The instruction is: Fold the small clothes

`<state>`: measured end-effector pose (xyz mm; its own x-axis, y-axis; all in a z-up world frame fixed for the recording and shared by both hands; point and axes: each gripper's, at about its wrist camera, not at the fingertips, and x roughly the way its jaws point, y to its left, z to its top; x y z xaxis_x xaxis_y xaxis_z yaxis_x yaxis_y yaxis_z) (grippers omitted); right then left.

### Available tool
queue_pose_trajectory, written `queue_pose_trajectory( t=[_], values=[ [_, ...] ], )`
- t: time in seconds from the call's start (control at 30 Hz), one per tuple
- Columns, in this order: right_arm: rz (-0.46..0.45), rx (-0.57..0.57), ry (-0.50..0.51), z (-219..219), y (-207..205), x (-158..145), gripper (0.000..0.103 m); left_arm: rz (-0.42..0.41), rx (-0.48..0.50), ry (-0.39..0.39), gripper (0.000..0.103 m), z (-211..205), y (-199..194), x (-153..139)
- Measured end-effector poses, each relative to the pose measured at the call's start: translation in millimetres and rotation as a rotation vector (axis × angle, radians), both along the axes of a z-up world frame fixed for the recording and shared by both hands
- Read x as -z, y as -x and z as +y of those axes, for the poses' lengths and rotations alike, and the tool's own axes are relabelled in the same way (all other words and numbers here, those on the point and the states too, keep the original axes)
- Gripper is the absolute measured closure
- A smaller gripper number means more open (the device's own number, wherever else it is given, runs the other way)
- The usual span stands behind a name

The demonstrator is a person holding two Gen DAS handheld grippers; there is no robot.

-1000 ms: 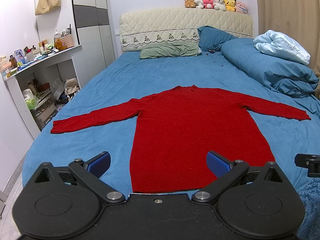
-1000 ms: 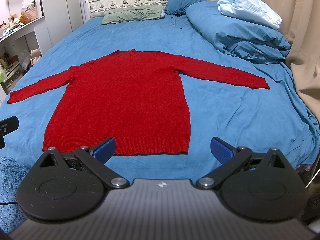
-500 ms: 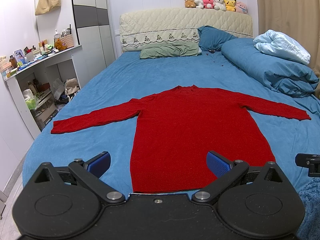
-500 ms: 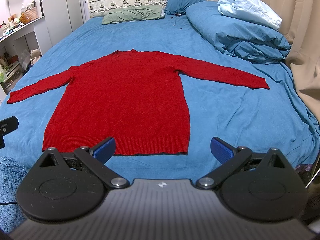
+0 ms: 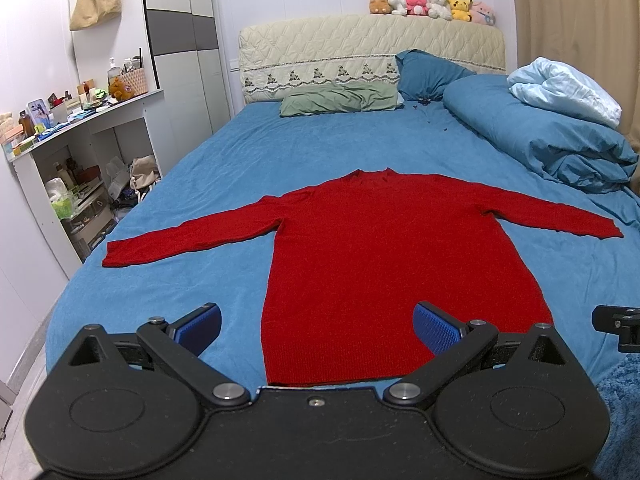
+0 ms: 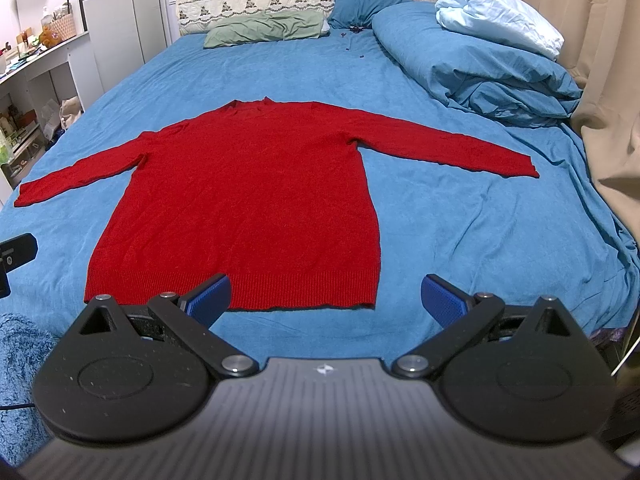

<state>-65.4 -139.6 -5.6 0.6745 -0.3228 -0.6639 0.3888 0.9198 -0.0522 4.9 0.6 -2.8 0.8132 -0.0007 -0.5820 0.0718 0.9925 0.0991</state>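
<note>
Left wrist: sweater (image 5: 392, 264) ahead (flat).

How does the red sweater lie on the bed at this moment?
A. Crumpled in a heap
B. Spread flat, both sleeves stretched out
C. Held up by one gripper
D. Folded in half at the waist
B: the red sweater lies flat on the blue sheet, sleeves out to both sides, nothing gripping it.
</note>
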Motion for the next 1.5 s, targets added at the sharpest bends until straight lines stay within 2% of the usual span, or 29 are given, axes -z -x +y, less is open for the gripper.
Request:
queue_pose_trajectory(
  t=[0.3, 0.5, 0.6, 0.8, 0.93, 1.03, 1.17, 1.33, 1.5],
  values=[
    [-0.006, 0.006, -0.006, -2, -2, 4, 0.0, -0.004, -0.009, 0.013, 0.0, 1, -1, 0],
    [-0.037, 0.039, 0.019, -20, -12, -7, 0.0, -0.028, 0.052, 0.025, 0.0, -13, -30, -17],
    [-0.054, 0.082, 0.043, -41, -24, -19, 0.0, -0.055, 0.108, 0.051, 0.0, -29, -60, -33],
    [-0.108, 0.188, 0.049, -112, -60, -39, 0.0, -0.154, 0.19, 0.028, 0.0, -77, -139, -65],
    [-0.143, 0.256, 0.014, -170, -87, -44, 0.0, -0.15, 0.279, 0.056, 0.0, -121, -205, -68],
    [-0.161, 0.302, -0.027, -210, -108, -38, 0.0, -0.092, 0.344, 0.059, 0.0, -156, -252, -55],
    [-0.166, 0.364, -0.087, -260, -135, -13, 0.0, 0.031, 0.387, 0.067, 0.0, -202, -319, -9],
    [-0.142, 0.449, -0.135, -317, -158, 41, 0.0, 0.14, 0.383, 0.027, 0.0, -249, -384, 59],
    [-0.186, 0.553, -0.272, -370, -163, 103, 0.0, 0.306, 0.358, 0.106, 0.001, -274, -443, 121]
  ],
)
